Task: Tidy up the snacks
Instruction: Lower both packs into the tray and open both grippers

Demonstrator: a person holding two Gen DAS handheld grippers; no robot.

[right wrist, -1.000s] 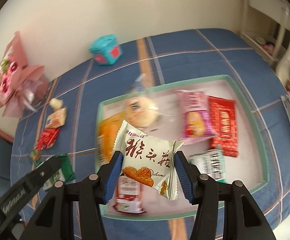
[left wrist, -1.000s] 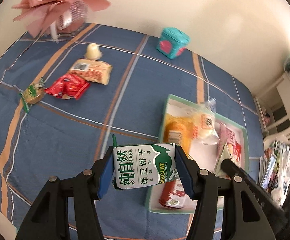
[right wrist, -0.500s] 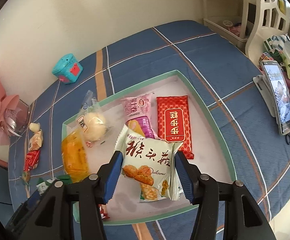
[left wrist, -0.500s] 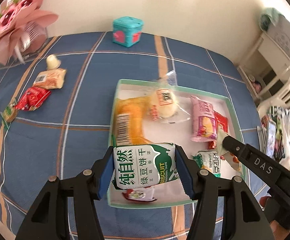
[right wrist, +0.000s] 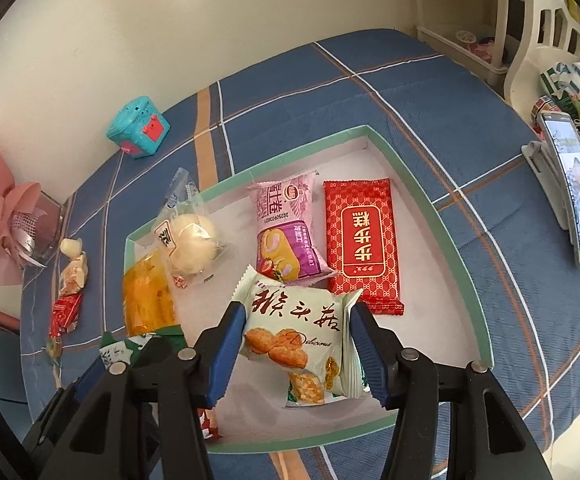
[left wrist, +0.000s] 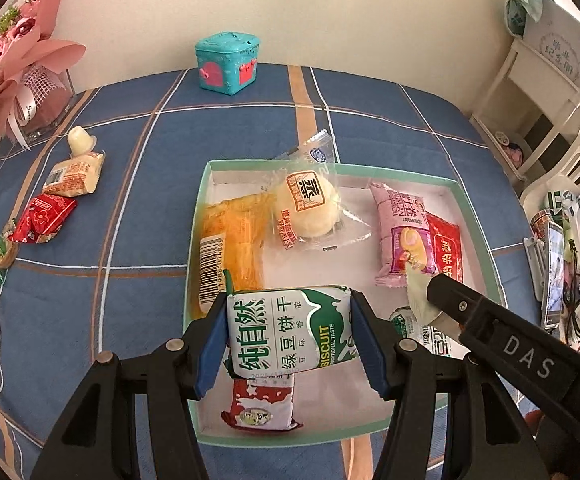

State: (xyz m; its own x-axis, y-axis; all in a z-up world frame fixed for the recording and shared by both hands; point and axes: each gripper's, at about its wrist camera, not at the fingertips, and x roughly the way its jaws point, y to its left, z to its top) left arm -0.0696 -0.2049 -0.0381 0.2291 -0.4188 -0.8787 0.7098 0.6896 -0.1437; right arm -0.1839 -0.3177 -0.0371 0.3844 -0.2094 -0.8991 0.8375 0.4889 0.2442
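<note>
My left gripper (left wrist: 290, 336) is shut on a green and white biscuit pack (left wrist: 290, 330), held above the near part of a white tray with a green rim (left wrist: 197, 220). My right gripper (right wrist: 296, 344) is shut on a pale green cookie pack (right wrist: 302, 332), also above the tray (right wrist: 422, 196). In the tray lie an orange pack (left wrist: 233, 240), a round bun in clear wrap (left wrist: 306, 208), a pink roll pack (left wrist: 402, 228), a red pack (right wrist: 362, 240) and a red and white pack (left wrist: 261, 404). The right gripper's arm shows in the left wrist view (left wrist: 510, 352).
Several loose snacks lie on the blue checked cloth left of the tray: a jelly cup (left wrist: 79, 140), a beige pack (left wrist: 75, 172), a red pack (left wrist: 43, 220), a small green pack (left wrist: 3, 250). A teal box (left wrist: 225, 62) and pink bouquet (left wrist: 13, 60) stand by the wall. A phone (right wrist: 578, 188) stands at right.
Both grippers have moved from the left over the tray with their packs held, the right one further toward the tray's right side.
</note>
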